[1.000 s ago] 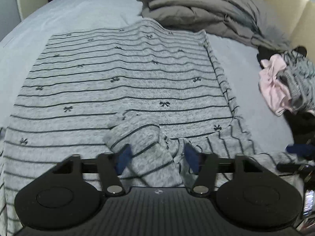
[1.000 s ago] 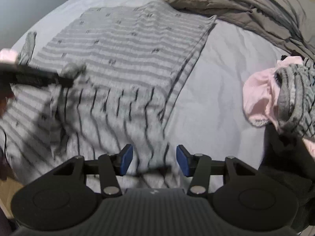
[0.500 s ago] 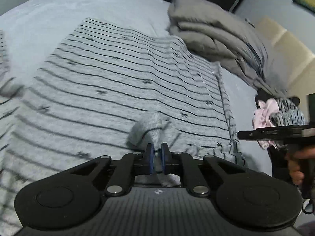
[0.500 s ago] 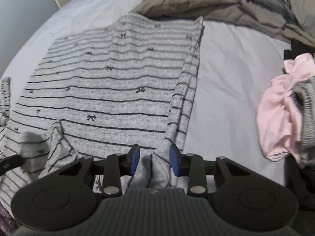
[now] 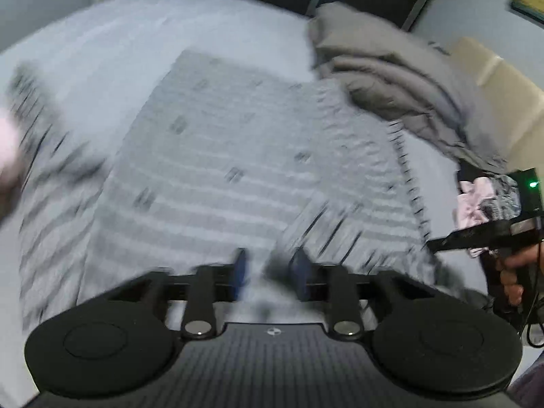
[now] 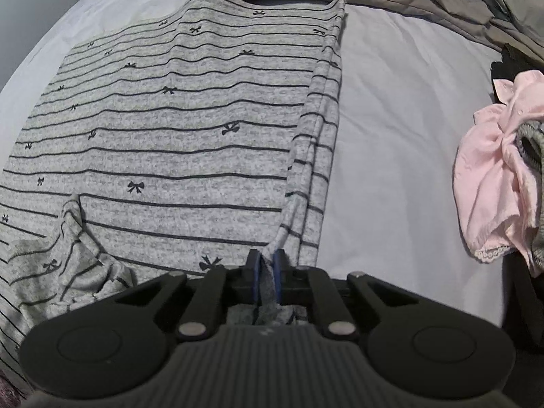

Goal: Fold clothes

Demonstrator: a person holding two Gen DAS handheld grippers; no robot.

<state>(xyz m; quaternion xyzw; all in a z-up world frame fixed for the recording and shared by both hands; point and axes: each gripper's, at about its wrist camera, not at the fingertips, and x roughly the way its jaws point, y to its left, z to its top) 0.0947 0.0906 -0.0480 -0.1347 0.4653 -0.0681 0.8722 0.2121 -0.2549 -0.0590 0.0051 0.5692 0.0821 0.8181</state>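
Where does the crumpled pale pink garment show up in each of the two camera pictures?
Left wrist view: the crumpled pale pink garment sits small at the far right edge, just above the other gripper held in a hand.
Right wrist view: it is large at the right edge, on the bedsheet beside a grey knit piece.
Shared landmark: the grey striped bow-print garment spread flat, left of the pink one in both.

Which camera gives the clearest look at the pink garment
The right wrist view: the pink garment lies sharp and large on the bed's right side. The left wrist view is motion-blurred and shows it only small near the right edge.
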